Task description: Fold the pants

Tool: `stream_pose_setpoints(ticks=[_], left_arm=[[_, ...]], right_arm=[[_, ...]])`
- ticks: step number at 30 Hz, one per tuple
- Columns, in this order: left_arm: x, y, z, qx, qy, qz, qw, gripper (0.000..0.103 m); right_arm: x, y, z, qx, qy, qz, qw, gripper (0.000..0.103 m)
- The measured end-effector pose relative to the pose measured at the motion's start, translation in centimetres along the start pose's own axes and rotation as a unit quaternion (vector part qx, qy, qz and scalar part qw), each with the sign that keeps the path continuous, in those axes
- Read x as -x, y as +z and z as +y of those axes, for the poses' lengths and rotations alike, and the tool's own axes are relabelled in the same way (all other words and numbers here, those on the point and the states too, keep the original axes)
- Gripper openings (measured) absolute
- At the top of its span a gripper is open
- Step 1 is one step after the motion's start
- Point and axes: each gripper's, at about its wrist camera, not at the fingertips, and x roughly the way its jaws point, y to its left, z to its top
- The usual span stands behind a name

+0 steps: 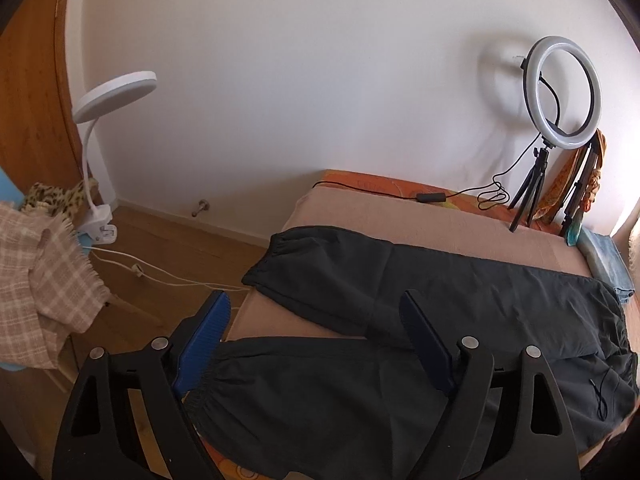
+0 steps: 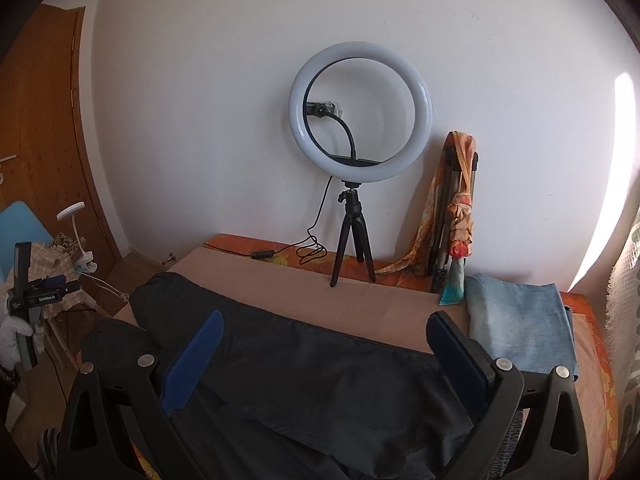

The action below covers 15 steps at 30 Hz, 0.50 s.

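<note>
Both tools hang above the bed with their blue-padded fingers spread wide and nothing between them. From the left wrist view, the left tool (image 1: 316, 320) sits over the cuff end of the dark pants (image 1: 460, 308), its left finger (image 1: 208, 328) out past the bed edge above the wooden floor (image 1: 176, 240), its right finger (image 1: 424, 336) over the near leg. The pants lie flat on the tan blanket (image 1: 400, 216) of the bed, two legs stretched side by side with a strip of blanket showing between them near the elastic cuffs; the waist with its drawcord (image 1: 600, 396) is toward the right. From the right wrist view, the right tool (image 2: 326, 332) hovers over the waist end of the pants (image 2: 320, 368). Just beside the pants lies a folded blue cloth (image 2: 520, 328). A ring light (image 2: 360, 112) on a small tripod stands at the back of the bed against the white wall. A white clip lamp (image 1: 112, 96) stands at the left near checked fabric (image 1: 40, 280).
</note>
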Motion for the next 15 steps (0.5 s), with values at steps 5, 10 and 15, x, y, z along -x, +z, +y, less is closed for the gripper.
stream_pose_setpoints(ticks=[5,10,15], left_arm=[[-6.2,1.8,0.8,0.016,-0.019,0.051,0.9984,0.07],[-12.2,2.9,-0.1,0.029,-0.046,0.093,0.9942,0.064],[-17.2,3.0,-1.1,0.045,-0.062,0.126,0.989,0.054]], right_arm=[[-9.1,0.1,1.4,0.03,0.057,0.075,0.995,0.1],[-18.1,-0.9,2.5,0.065,0.098,0.13,0.984,0.088],[-26.5,-2.4,2.8,0.092,0.126,0.193,0.969,0.072]])
